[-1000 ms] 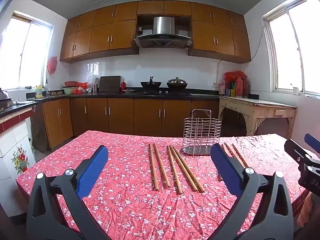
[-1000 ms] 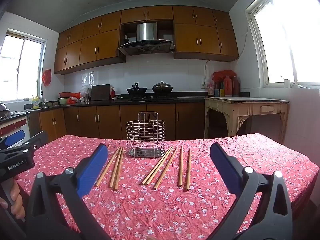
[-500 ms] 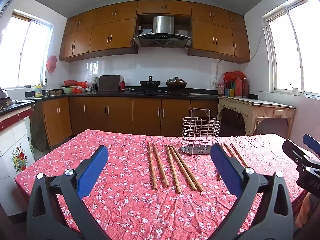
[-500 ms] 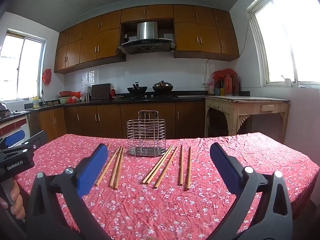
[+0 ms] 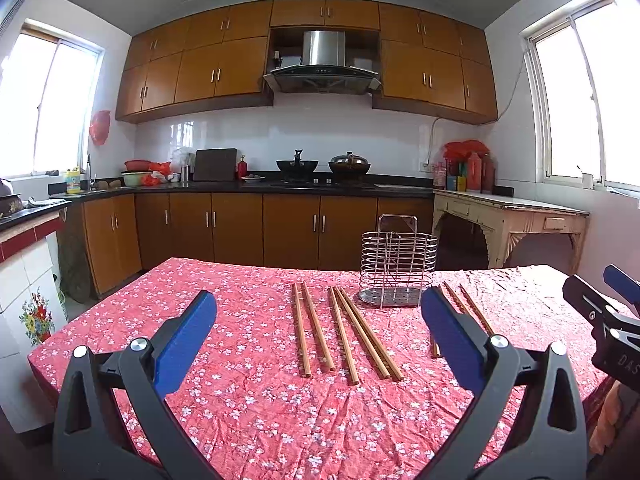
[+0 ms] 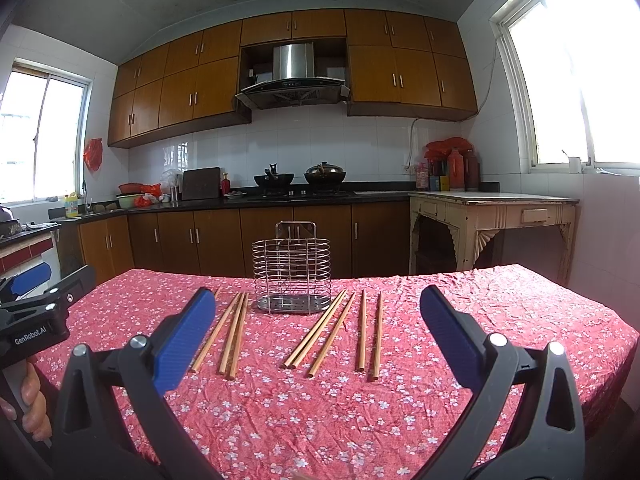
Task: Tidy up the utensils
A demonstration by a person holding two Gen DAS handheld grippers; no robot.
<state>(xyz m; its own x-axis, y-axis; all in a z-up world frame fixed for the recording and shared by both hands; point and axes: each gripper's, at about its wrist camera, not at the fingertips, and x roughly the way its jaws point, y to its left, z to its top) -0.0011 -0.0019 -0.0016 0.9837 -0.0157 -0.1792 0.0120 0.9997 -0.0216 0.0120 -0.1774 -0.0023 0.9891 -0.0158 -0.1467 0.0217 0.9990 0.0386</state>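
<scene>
Several wooden chopsticks (image 5: 344,330) lie in loose pairs on the red flowered tablecloth (image 5: 240,392), left and right of a wire utensil holder (image 5: 397,261) that stands upright and empty. In the right wrist view the holder (image 6: 292,269) stands mid-table with chopsticks on its left (image 6: 230,332) and right (image 6: 320,334). My left gripper (image 5: 318,334) is open and empty, above the near part of the table. My right gripper (image 6: 316,334) is open and empty, also short of the chopsticks. Each gripper shows at the edge of the other's view.
The table's far edge faces brown kitchen cabinets (image 5: 240,232) and a stove with pots (image 5: 324,166). A pale side table (image 5: 508,216) stands at the right wall. The cloth drops off at the table's left edge (image 5: 52,344) and right edge (image 6: 624,332).
Both views have shifted very slightly; the chopsticks and the holder have not moved. Both grippers stay open.
</scene>
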